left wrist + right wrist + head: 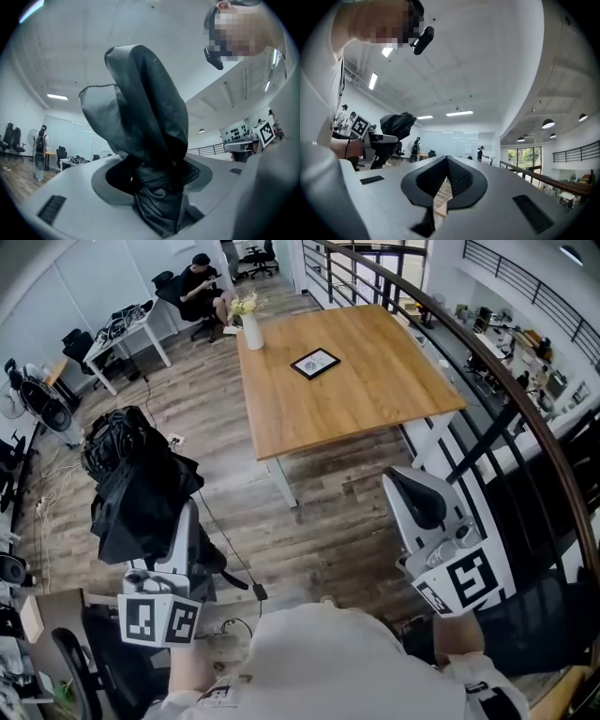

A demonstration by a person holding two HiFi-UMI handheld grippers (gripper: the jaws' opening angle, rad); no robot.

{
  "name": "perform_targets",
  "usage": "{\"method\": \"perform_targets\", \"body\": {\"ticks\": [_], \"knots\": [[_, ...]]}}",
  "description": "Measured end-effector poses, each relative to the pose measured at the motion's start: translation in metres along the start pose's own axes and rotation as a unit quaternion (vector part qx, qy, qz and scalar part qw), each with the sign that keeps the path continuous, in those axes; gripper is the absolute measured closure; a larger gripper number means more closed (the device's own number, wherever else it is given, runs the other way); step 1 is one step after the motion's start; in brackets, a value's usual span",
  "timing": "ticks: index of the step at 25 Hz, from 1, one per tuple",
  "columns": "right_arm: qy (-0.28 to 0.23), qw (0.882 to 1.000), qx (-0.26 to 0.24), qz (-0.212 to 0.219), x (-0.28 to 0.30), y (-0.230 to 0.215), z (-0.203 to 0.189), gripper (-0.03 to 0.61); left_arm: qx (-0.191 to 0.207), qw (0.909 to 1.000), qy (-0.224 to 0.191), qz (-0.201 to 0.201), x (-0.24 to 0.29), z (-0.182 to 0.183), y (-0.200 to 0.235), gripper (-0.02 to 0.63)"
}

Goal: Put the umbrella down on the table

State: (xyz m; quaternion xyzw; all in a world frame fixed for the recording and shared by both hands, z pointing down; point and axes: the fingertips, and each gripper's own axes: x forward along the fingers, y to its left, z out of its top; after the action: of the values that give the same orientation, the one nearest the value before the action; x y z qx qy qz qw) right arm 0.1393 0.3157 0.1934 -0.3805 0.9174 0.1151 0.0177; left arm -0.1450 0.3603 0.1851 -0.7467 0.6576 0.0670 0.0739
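Black umbrella (141, 474) clamped in left gripper (173, 531), right gripper (417, 491) closed

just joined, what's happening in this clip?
A person holds a gripper in each hand. The left gripper is clamped on a black folded fabric umbrella, held in the air. The right gripper is shut and empty. The light wooden rectangular table ahead holds a white vase and a dark frame; the umbrella is not on it yet.

Umbrella (141, 488) black, slightly shiny. Table (375, 390) light warm wood grain. Vase (252, 332) white. Floor (319, 531) grey-brown planks. Left gripper (180, 526) pale grey, black-and-white square markers.
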Motion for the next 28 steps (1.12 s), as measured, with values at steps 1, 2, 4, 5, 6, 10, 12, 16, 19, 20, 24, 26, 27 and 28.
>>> {"method": "perform_targets", "body": {"ticks": [1, 2, 4, 5, 6, 10, 12, 16, 19, 20, 24, 26, 27, 28], "knots": [[-0.004, 1.0, 0.01, -0.001, 0.001, 0.003, 0.0, 0.551, -0.001, 1.0, -0.001, 0.002, -0.003, 0.001, 0.005, 0.339], [-0.006, 1.0, 0.019, -0.003, 0.002, 0.005, -0.001, 0.551, -0.001, 1.0, -0.002, 0.003, -0.006, 0.002, 0.008, 0.339], [-0.003, 1.0, 0.028, -0.004, 0.001, 0.006, -0.004, 0.551, 0.0, 1.0, -0.001, 0.004, -0.008, 0.003, 0.01, 0.339], [0.001, 1.0, 0.028, -0.004, 0.002, 0.005, -0.007, 0.551, 0.0, 1.0, 0.0, 0.004, -0.008, 0.003, 0.01, 0.339], [0.005, 1.0, 0.026, -0.003, 0.002, 0.002, -0.011, 0.551, -0.001, 1.0, 0.0, 0.004, -0.006, 0.002, 0.008, 0.339], [0.017, 0.999, 0.031, 0.0, 0.018, -0.041, -0.031, 0.551, -0.008, 0.9999, 0.004, 0.005, 0.038, -0.011, -0.009, 0.339], [0.018, 0.999, 0.032, 0.003, 0.03, -0.054, -0.045, 0.551, -0.019, 0.9998, 0.007, 0.001, 0.059, -0.025, -0.012, 0.339], [0.021, 0.999, 0.034, 0.008, 0.051, -0.055, -0.067, 0.551, -0.029, 0.9996, 0.004, -0.004, 0.078, -0.045, -0.001, 0.339], [0.026, 0.999, 0.035, 0.008, 0.078, -0.07, -0.075, 0.551, -0.028, 0.9996, 0.002, -0.004, 0.107, -0.048, 0.009, 0.339], [0.029, 0.999, 0.035, 0.009, 0.089, -0.079, -0.077, 0.551, -0.028, 0.9996, 0.004, -0.002, 0.121, -0.048, 0.012, 0.339], [0.044, 0.998, 0.043, 0.01, 0.14, -0.12, -0.089, 0.551, -0.026, 0.9995, 0.02, 0.002, 0.187, -0.054, 0.03, 0.339], [0.052, 0.998, 0.045, 0.009, 0.163, -0.122, -0.1, 0.551, -0.023, 0.9994, 0.024, -0.002, 0.206, -0.062, 0.046, 0.339], [0.056, 0.997, 0.046, 0.008, 0.171, -0.117, -0.106, 0.551, -0.021, 0.9994, 0.026, -0.006, 0.209, -0.067, 0.054, 0.339], [0.059, 0.997, 0.047, 0.008, 0.178, -0.111, -0.112, 0.551, -0.02, 0.9994, 0.027, -0.01, 0.211, -0.072, 0.061, 0.339]]}}
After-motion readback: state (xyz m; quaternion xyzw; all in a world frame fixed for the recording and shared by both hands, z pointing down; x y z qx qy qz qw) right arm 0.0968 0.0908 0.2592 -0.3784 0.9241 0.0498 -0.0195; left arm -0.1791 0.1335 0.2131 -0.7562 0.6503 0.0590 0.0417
